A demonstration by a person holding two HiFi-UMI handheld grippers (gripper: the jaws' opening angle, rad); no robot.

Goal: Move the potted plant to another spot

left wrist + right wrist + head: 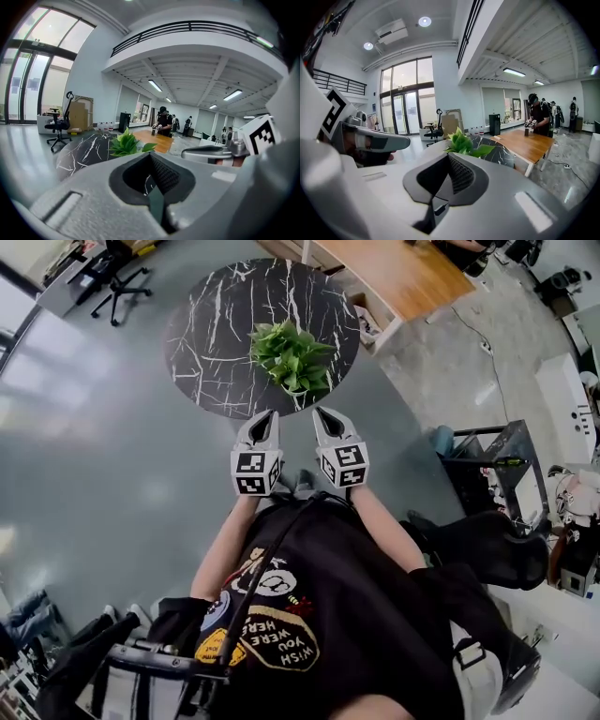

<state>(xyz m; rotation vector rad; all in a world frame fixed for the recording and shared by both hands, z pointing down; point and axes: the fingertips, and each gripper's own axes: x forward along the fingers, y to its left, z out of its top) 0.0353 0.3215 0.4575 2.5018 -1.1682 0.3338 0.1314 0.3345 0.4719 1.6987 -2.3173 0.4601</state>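
One potted plant (292, 357) stands upright, leaves pointing up, on the round black marble table (211, 324), near the edge closest to the person. Pot hidden under the foliage. Two grippers: left gripper (269, 414) and right gripper (320, 412), both pressed together, empty, just short of that edge.

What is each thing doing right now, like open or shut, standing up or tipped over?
Potted plant: upright on the table, not held.
Round black table: standing, plant on it.
Left tool: shut, empty, short of the plant.
Right tool: shut, empty, short of the plant.
Office chair: upright, nobody in it.
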